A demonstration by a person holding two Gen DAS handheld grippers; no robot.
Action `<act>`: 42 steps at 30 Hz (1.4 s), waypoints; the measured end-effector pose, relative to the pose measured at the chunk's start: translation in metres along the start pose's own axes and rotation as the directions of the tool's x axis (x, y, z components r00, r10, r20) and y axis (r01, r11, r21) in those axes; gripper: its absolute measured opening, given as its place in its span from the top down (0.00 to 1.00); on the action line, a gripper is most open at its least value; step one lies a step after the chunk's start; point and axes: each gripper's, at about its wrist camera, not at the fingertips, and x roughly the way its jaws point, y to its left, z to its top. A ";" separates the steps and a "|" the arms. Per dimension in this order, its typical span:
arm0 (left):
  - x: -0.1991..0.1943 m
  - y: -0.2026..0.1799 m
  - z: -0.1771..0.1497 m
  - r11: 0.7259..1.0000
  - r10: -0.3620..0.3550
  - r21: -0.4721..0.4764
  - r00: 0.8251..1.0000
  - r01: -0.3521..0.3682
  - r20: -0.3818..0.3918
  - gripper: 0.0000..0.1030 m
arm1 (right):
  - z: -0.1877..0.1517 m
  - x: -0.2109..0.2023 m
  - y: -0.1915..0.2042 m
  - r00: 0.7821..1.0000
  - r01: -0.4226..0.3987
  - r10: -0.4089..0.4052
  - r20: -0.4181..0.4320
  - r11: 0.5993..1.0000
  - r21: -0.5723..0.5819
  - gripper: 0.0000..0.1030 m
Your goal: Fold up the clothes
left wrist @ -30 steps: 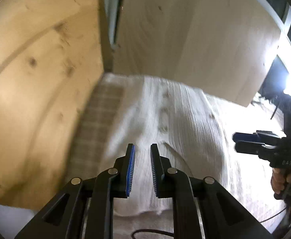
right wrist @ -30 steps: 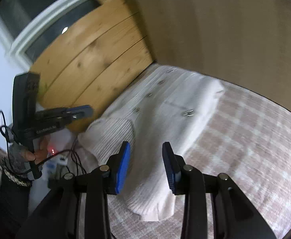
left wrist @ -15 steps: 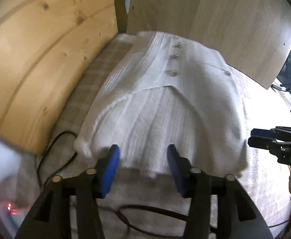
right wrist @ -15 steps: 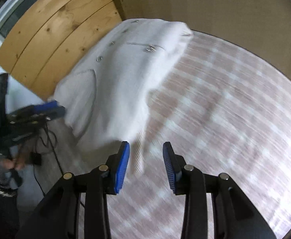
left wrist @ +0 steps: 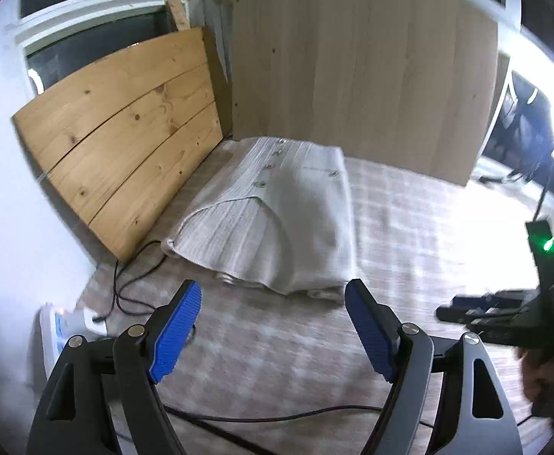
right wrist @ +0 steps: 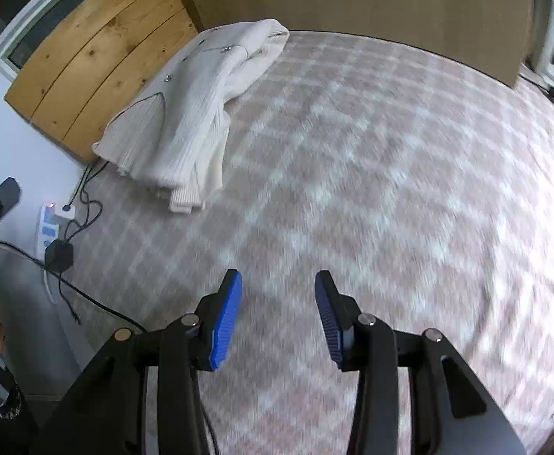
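One folded cardigan (left wrist: 277, 223), upper centre: soft, light knit; grip its thick lower hem. Both left gripper (left wrist: 273, 326) and right gripper (right wrist: 278, 313) have jaws wide, empty.

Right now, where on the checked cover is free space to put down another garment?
The checked cover lies bare right of the folded white cardigan, up to the pale board. It is crowded left: cables, power strip and the pine board beside the cardigan.

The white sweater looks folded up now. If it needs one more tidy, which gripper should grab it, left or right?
Probably the left gripper. It is open and points at the white sweater, whose near edge lies just ahead. The right gripper, also open, hangs over bare checked blanket, with the sweater off to its left.
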 end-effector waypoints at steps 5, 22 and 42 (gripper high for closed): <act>-0.038 -0.004 -0.007 1.000 0.025 -0.006 0.999 -0.025 0.038 0.25 | -0.019 -0.020 0.004 0.999 0.005 -0.005 0.036 1.000 0.000 0.61; -0.089 0.005 -0.037 0.999 0.003 -0.039 0.999 -0.001 0.053 0.02 | -0.075 -0.064 0.023 0.993 0.046 -0.050 0.106 0.998 0.040 0.59; -0.109 0.023 -0.045 0.999 -0.009 -0.038 0.998 0.011 0.067 0.02 | -0.093 -0.072 0.042 0.992 0.057 -0.058 0.115 0.998 0.014 0.59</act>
